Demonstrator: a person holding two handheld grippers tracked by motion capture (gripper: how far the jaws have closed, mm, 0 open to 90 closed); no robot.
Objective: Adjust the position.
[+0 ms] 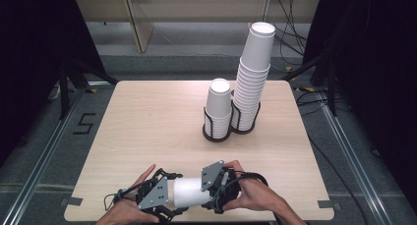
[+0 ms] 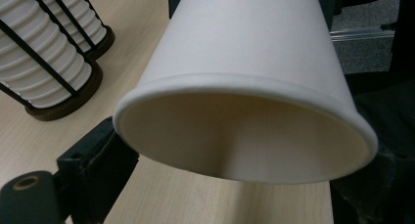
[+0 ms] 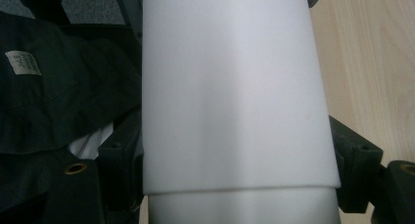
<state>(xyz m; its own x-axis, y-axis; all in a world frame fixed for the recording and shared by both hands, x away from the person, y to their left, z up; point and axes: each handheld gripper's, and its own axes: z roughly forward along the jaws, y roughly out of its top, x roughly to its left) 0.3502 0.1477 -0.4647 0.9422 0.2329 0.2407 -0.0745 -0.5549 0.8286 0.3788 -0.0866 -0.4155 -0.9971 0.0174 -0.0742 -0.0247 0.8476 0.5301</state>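
Far across the wooden table (image 1: 147, 136), well apart from both hands: two wire holders (image 1: 216, 134), touching. In them, two cup stacks, one tall and leaning (image 1: 253, 77), one short (image 1: 219, 107).

At the near edge, between the grippers: one white paper cup (image 1: 189, 193) on its side, long axis left to right. Open mouth toward the left gripper (image 1: 169, 198), narrow end toward the right gripper (image 1: 212, 188).

Right jaws clamped on the cup's sides.

Left jaws: one just beside the rim, the other hidden. Grip impossible to tell.
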